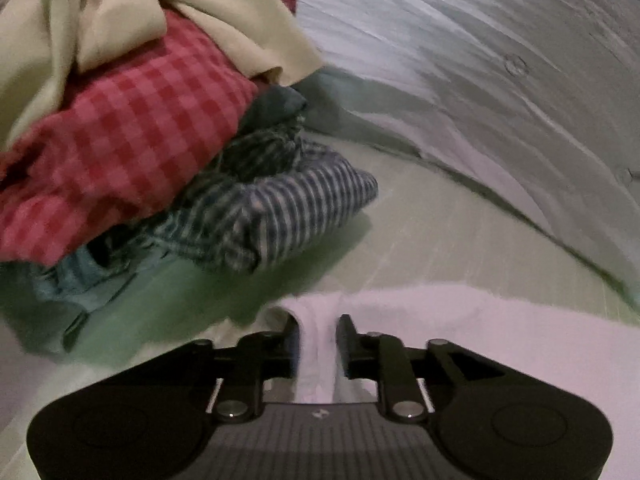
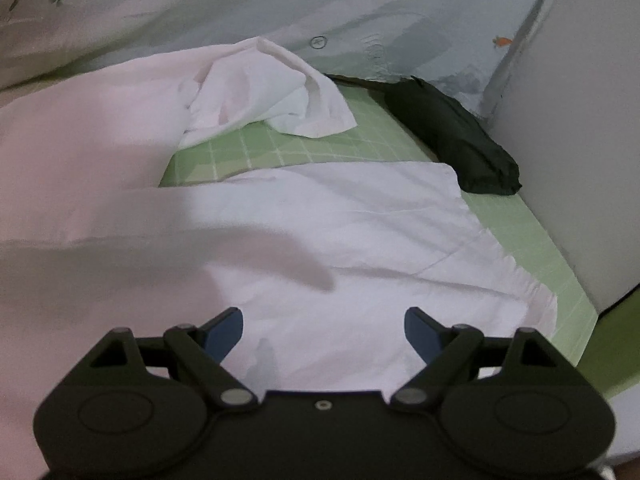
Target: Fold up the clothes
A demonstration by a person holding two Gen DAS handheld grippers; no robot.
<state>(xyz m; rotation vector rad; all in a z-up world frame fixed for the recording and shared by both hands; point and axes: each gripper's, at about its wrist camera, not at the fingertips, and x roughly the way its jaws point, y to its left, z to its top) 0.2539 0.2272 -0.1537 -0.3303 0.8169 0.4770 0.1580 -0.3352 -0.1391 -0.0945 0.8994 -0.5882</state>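
Observation:
A white garment (image 2: 304, 248) lies spread over the green checked sheet (image 2: 256, 152), one part bunched up at the back (image 2: 272, 88). In the left wrist view its edge (image 1: 460, 320) lies under my left gripper (image 1: 318, 332). The jaws stand narrowly apart with a raised fold of the white cloth between them, and the pads do not clearly press on it. My right gripper (image 2: 324, 330) hovers over the flat part of the garment, blue pads (image 2: 224, 336) wide open with nothing between them.
A pile of clothes sits at the left: a red checked piece (image 1: 132, 144), a cream one (image 1: 120, 12), a blue striped one (image 1: 280, 208). A dark green folded item (image 2: 452, 132) lies by the wall (image 2: 580, 140). Pale bedding (image 1: 460, 60) lies behind.

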